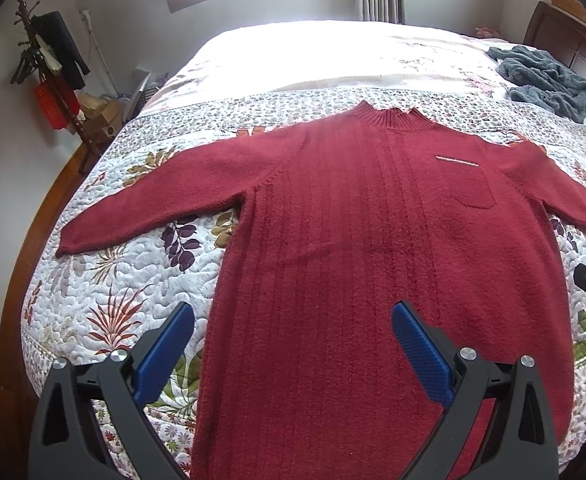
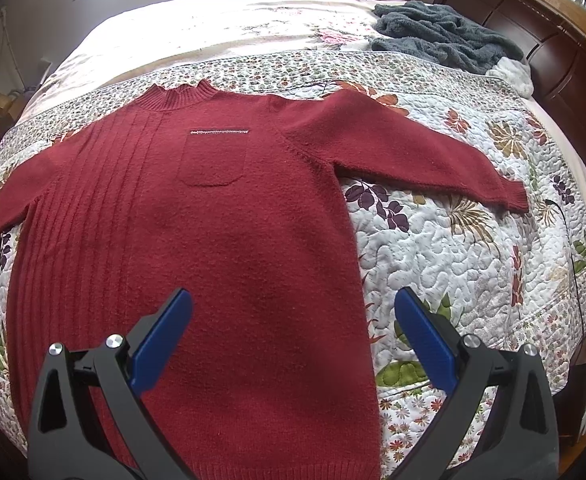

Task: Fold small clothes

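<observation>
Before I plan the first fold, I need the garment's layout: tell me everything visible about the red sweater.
The red sweater is a fuzzy dark-red knit with a ribbed mock collar, vertical ribbing down one half, and a chest pocket trimmed with a pale stitched line. It lies flat, front up, sleeves spread, on the floral quilt. Neither open gripper touches it.

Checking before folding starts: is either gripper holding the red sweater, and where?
Nothing is held. Both the left gripper and right gripper have jaws open above the red sweater.

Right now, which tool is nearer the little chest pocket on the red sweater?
Right. The right tool hovers just below the pocket; the left tool sits over the ribbed side, with the pocket off toward its right.
</observation>
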Tool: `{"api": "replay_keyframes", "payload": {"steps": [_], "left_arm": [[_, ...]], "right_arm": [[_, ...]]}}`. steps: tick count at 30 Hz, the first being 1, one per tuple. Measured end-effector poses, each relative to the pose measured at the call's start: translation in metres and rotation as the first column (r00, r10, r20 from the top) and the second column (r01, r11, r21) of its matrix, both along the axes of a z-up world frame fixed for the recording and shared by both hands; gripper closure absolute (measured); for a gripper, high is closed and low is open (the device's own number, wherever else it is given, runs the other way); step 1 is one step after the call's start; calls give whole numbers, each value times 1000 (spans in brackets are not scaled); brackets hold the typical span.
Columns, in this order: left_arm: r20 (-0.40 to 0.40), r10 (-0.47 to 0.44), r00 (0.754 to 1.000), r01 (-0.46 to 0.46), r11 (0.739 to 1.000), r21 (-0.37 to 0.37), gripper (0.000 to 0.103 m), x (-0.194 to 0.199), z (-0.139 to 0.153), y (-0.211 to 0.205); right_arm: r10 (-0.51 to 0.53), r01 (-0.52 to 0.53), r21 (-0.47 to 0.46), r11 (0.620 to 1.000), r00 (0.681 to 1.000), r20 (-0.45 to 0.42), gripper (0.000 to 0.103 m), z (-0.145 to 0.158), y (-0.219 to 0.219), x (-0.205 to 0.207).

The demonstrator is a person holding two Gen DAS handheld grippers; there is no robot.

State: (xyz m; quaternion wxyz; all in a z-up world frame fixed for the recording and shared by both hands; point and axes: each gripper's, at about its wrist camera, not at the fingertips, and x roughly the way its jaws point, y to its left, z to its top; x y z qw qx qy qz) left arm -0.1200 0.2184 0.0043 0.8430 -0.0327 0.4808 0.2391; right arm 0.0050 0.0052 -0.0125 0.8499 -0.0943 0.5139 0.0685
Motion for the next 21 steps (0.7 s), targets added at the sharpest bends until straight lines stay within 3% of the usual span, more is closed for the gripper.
{"api": "replay_keyframes", "payload": {"steps": [21], "left_arm": [[19,-9,1000,10,999,-42,4,7,-3,1]], "right_arm": [[-2,2,20,1000,1000,6,3,-2,-11,8]]}}
